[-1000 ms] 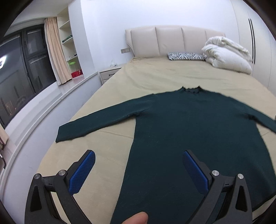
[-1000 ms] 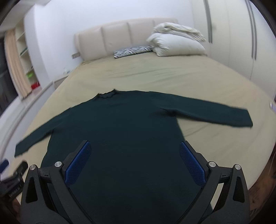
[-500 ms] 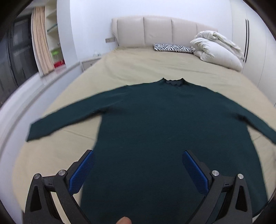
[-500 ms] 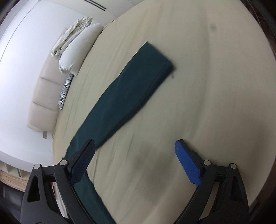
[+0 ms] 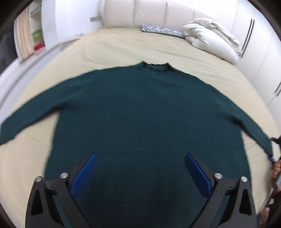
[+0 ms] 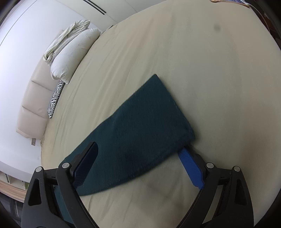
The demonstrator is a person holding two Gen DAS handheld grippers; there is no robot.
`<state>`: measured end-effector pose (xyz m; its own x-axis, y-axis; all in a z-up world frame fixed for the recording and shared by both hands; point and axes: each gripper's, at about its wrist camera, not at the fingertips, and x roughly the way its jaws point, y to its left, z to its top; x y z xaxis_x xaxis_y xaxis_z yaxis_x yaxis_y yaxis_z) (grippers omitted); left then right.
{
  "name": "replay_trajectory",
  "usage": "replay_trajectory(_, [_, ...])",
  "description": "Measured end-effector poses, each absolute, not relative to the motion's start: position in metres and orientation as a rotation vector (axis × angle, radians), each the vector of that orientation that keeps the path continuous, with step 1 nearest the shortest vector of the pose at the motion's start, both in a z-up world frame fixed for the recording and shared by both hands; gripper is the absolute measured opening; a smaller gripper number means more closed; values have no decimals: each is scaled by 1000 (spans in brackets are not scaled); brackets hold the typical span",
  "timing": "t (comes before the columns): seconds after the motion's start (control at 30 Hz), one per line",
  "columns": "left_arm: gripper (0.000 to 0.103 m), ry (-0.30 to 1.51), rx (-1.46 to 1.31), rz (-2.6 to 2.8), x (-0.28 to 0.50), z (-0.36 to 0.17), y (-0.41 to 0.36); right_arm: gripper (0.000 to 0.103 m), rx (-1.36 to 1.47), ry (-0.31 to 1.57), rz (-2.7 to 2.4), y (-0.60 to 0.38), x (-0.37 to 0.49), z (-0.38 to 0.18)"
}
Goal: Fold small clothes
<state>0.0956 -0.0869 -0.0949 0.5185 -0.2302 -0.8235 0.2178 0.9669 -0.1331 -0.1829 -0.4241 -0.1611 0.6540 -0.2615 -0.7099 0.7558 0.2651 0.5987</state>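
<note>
A dark green long-sleeved sweater (image 5: 140, 114) lies flat on the beige bed (image 5: 123, 47), collar toward the headboard, both sleeves spread out. My left gripper (image 5: 140, 168) is open and empty above the sweater's lower body. My right gripper (image 6: 138, 163) is open, low over the right sleeve (image 6: 140, 133), its jaws straddling the sleeve near the cuff. One blue pad (image 6: 190, 166) shows just under the cuff corner. The right gripper also shows at the right edge of the left wrist view (image 5: 274, 157), by the cuff.
White pillows (image 5: 212, 40) and a zebra-print cushion (image 5: 161, 31) lie by the padded headboard (image 5: 158, 12). White wardrobe doors (image 5: 260, 45) stand at the right. A curtain and shelves (image 5: 31, 35) are at the left, past the bed's edge.
My left gripper has moved in over the sweater's body. My right gripper has swung out to the right sleeve and come down close to its cuff. Both stay open.
</note>
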Motion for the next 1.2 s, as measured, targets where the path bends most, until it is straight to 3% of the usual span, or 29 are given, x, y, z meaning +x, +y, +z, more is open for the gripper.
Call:
replay_trajectory(0.1, [79, 1028, -68, -341, 103, -101, -92, 79, 1096, 542, -744, -435, -173, -158])
replay_trajectory(0.23, [66, 1054, -137, -414, 110, -106, -95, 52, 1141, 518, -719, -448, -169, -160])
replay_trajectory(0.33, [65, 1062, -184, -450, 116, -106, -94, 29, 1179, 492, -721, -458, -173, -163])
replay_trajectory(0.43, [65, 1067, -239, -480, 127, -106, -92, 10, 1107, 521, -760, -455, -164, -154])
replay_trajectory(0.47, [65, 1068, -251, -483, 133, -107, -92, 9, 1050, 538, -776, -451, -154, -145])
replay_trajectory(0.63, [66, 1066, -349, -511, 155, -105, -86, 7, 743, 589, -642, -395, -65, -87])
replay_trajectory(0.8, [69, 1077, -505, -537, 181, -108, -71, 7, 502, 619, -285, -277, 45, -48])
replay_trajectory(0.93, [83, 1103, -576, -571, 194, -117, -70, 7, 362, 748, -96, -190, 112, -81])
replay_trajectory(1.03, [89, 1153, -643, -611, 203, -129, -79, 9, 344, 888, -29, -164, 142, -127])
replay_trajectory(1.13, [90, 1208, -667, -645, 214, -139, -99, 22, 321, 895, -26, -164, 143, -145])
replay_trajectory(1.2, [90, 1229, -654, -660, 218, -141, -113, 51, 357, 865, 15, -174, 133, -141])
